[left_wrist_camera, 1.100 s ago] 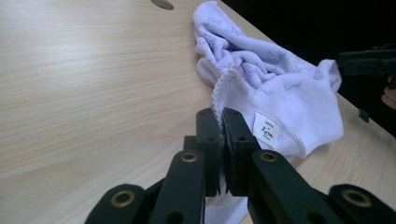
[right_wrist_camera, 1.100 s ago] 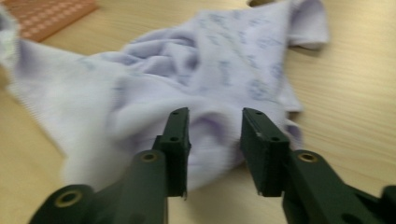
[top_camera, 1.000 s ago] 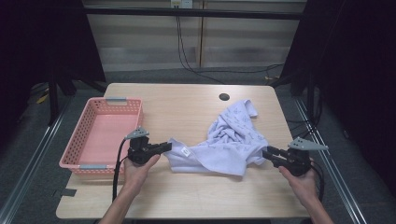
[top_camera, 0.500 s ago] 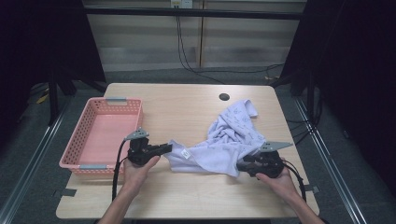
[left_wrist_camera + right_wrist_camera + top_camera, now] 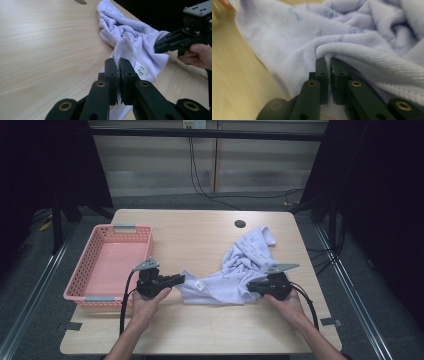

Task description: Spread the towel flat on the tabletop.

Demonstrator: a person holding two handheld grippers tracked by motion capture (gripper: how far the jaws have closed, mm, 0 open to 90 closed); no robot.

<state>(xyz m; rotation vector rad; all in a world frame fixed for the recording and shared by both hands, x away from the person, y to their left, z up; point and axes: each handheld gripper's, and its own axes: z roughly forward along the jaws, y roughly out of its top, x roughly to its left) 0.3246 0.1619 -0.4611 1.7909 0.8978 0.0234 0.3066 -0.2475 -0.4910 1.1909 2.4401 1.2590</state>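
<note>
My left gripper [image 5: 118, 65] pinching lavender towel [image 5: 235, 270] hem near desk [image 5: 200, 235] front edge; my right gripper [image 5: 329, 62] clamped on opposite fold.

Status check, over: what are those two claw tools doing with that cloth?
Left gripper shut on lavender cloth. Right gripper shut on its opposite edge. Cloth crumpled on table. Pink basket off left, nothing blocking.

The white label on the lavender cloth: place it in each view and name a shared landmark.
High view: white label at the cloth's left end, beside the left tool.
Left gripper view: just right of the closed jaws.
Right gripper view: not visible.
Shared landmark: the lavender cloth itself.
</note>
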